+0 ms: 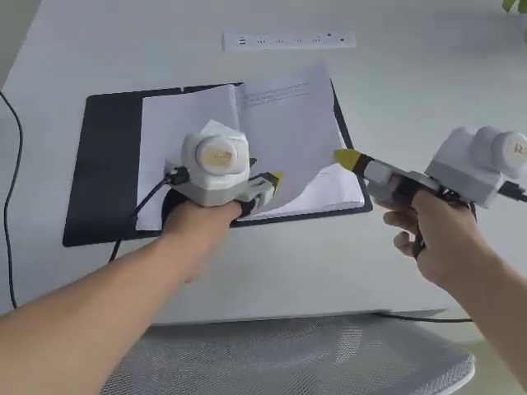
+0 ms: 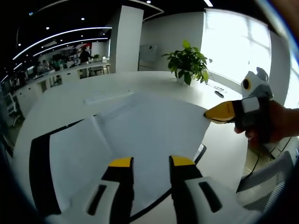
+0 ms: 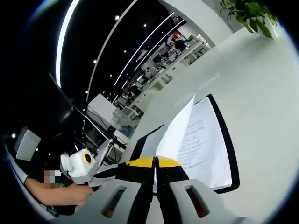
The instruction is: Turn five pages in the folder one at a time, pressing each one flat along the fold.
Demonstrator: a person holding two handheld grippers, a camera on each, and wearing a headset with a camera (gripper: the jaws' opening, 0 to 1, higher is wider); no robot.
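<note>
A black folder [image 1: 107, 164] lies open on the white table, white sheets on both sides. One page [image 1: 288, 132] stands lifted and curved over the right half. My right gripper [image 1: 346, 158] is shut on that page's outer edge; in the right gripper view the sheet [image 3: 180, 128] rises straight out of the closed yellow tips [image 3: 155, 161]. My left gripper [image 1: 272, 181] hovers at the folder's front edge near the fold, open, nothing between its jaws [image 2: 146, 162]. The left gripper view shows the raised page [image 2: 149, 126] ahead and the right gripper [image 2: 212, 113] pinching its corner.
A white power strip [image 1: 288, 39] lies behind the folder. A black cable [image 1: 10, 164] runs down the table's left side. A potted plant [image 2: 189, 63] stands far back on the table. A grey mesh chair [image 1: 288, 354] sits below the table's near edge.
</note>
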